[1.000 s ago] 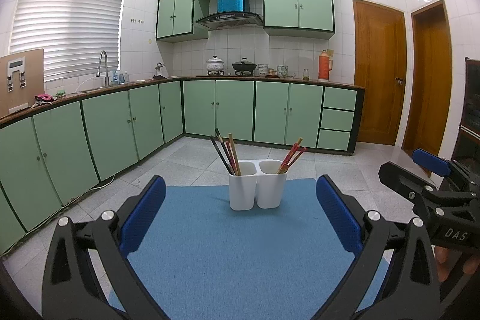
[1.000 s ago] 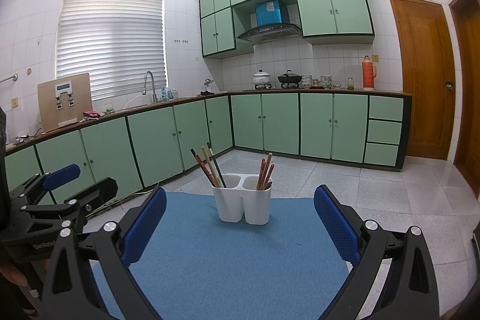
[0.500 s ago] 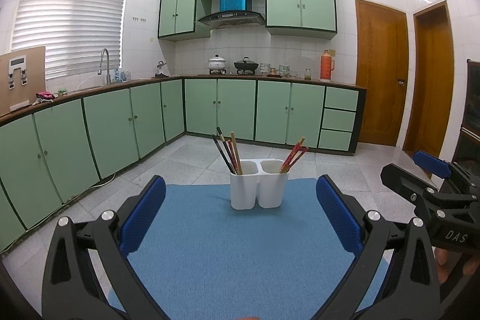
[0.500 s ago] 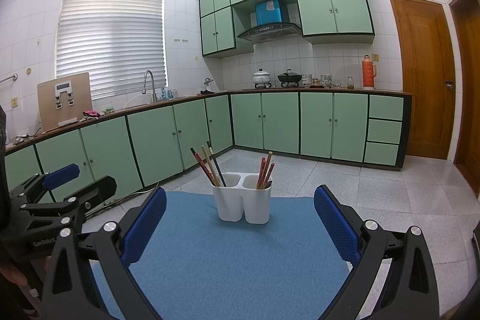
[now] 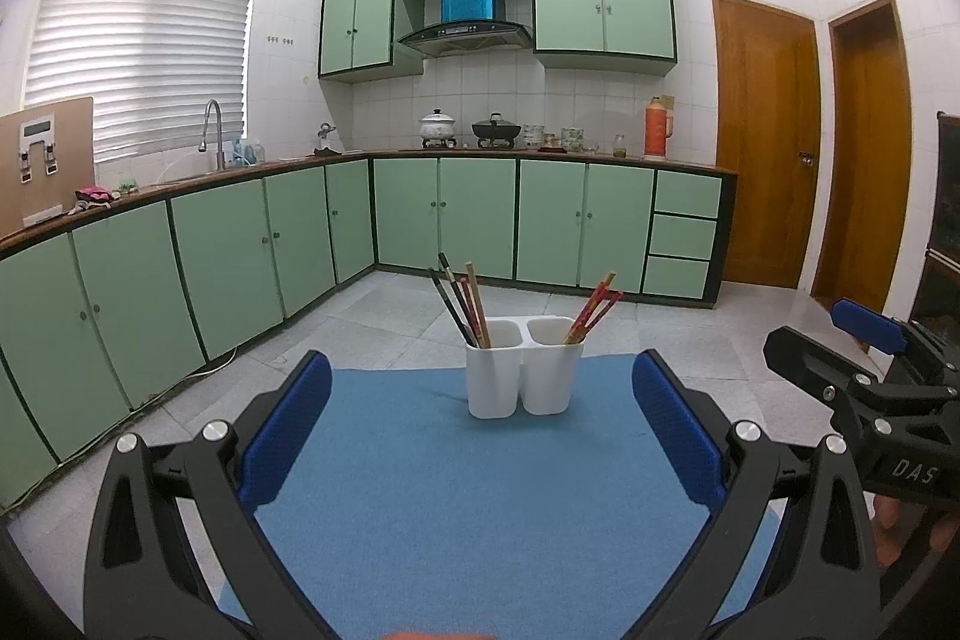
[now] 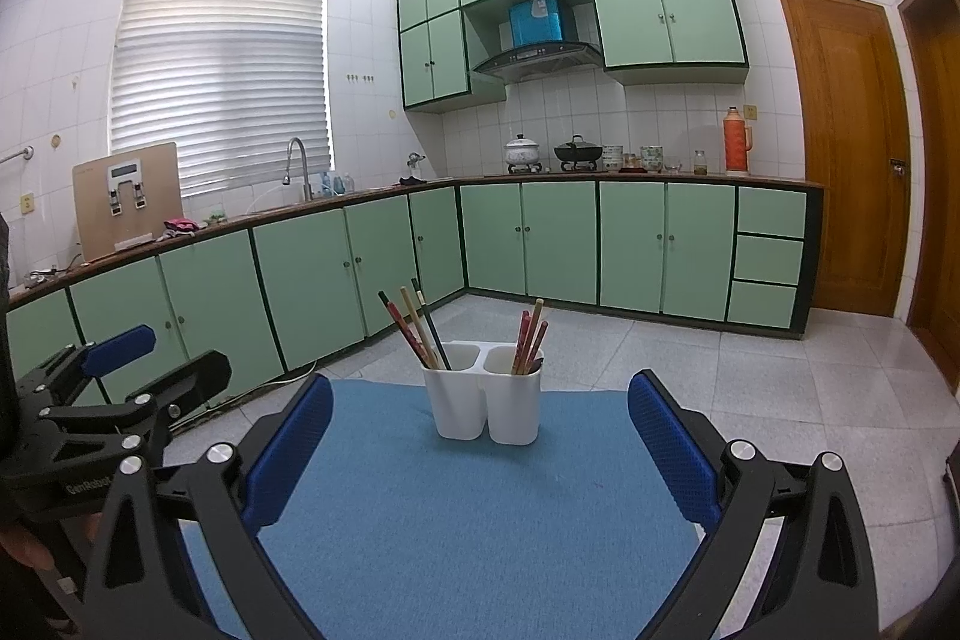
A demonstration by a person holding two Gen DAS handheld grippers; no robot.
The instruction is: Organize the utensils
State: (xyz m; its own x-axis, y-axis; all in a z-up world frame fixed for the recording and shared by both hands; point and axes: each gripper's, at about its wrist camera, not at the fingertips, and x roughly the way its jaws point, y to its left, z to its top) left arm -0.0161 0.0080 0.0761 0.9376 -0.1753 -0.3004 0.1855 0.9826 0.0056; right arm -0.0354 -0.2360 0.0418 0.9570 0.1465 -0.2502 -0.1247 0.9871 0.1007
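A white two-compartment holder stands at the far middle of the blue mat; it also shows in the right wrist view. Its left compartment holds several dark and tan chopsticks; its right compartment holds red and tan chopsticks. My left gripper is open and empty, held back from the holder over the mat. My right gripper is open and empty too, at about the same distance. Each gripper shows at the edge of the other's view.
The mat covers a low table with grey tiled floor around it. Green cabinets with a worktop run along the left and back. Wooden doors are at the right.
Both grippers have barely moved; the left view has shifted slightly. Holder and chopsticks are unchanged.
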